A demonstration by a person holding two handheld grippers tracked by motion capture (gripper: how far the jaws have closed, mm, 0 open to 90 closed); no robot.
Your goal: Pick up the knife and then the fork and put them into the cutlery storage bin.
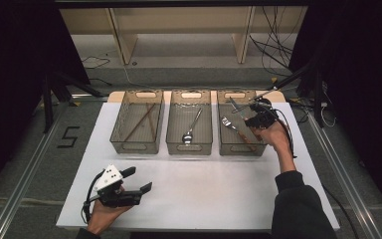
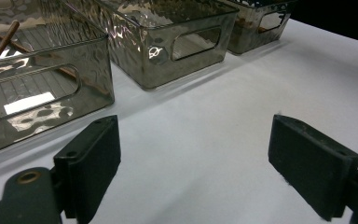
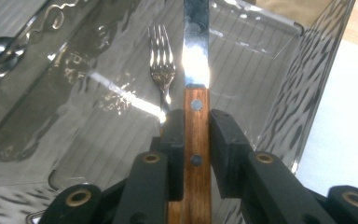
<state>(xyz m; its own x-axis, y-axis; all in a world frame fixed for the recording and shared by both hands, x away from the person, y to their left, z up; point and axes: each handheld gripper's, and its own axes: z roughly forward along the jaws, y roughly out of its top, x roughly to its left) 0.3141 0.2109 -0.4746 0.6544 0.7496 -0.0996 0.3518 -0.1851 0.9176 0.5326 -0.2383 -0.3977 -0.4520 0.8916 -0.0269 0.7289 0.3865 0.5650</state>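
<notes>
We counted three clear bins in a row on the white table [image 1: 204, 199]: the left bin [image 1: 137, 144] held two brown sticks [image 1: 143, 122], the middle bin [image 1: 189, 145] one spoon [image 1: 191, 128], and the right bin [image 1: 238, 148] one fork [image 3: 162, 70]. Our right gripper [image 3: 196, 135] hung over that right bin with its jaws pinching one wood-handled knife [image 3: 196, 93], blade pointing into the bin beside the fork. Our left gripper [image 2: 193, 163] sat near the table's front edge, well apart from the bins, its jaws spread wide around nothing.

High view: we look forward and down over the whole table [image 1: 199, 199].
Gripper views: we sit close, both sharing the right bin [image 2: 261, 21] [image 3: 307, 70].
</notes>
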